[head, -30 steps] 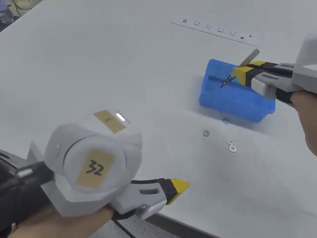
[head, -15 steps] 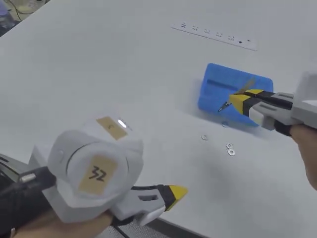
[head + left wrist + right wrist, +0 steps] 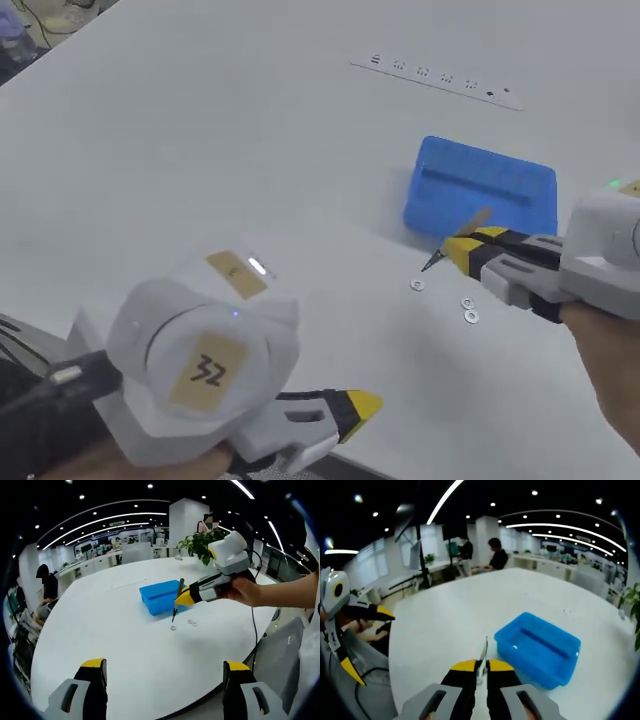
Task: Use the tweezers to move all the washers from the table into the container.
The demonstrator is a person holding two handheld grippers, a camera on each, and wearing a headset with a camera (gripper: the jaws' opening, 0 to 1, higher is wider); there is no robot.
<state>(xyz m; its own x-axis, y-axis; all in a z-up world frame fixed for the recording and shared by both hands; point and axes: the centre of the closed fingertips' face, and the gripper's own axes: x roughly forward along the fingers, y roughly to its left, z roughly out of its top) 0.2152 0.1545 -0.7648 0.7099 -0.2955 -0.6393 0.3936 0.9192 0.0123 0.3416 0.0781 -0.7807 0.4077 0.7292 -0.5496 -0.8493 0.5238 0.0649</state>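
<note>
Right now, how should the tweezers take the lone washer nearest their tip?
Pinch the washer by its ring: one tweezers tip in the hole, the other outside the rim, coming from above. It lies flat on the table, so side approaches likely slip.

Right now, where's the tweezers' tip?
Head view, right of centre: the tweezers, clamped in the right tool, tip close by the leftmost washer, just in front of the blue container.

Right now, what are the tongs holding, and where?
The right tongs clamp slim metal tweezers around their middle; the left tongs hold nothing.
</note>
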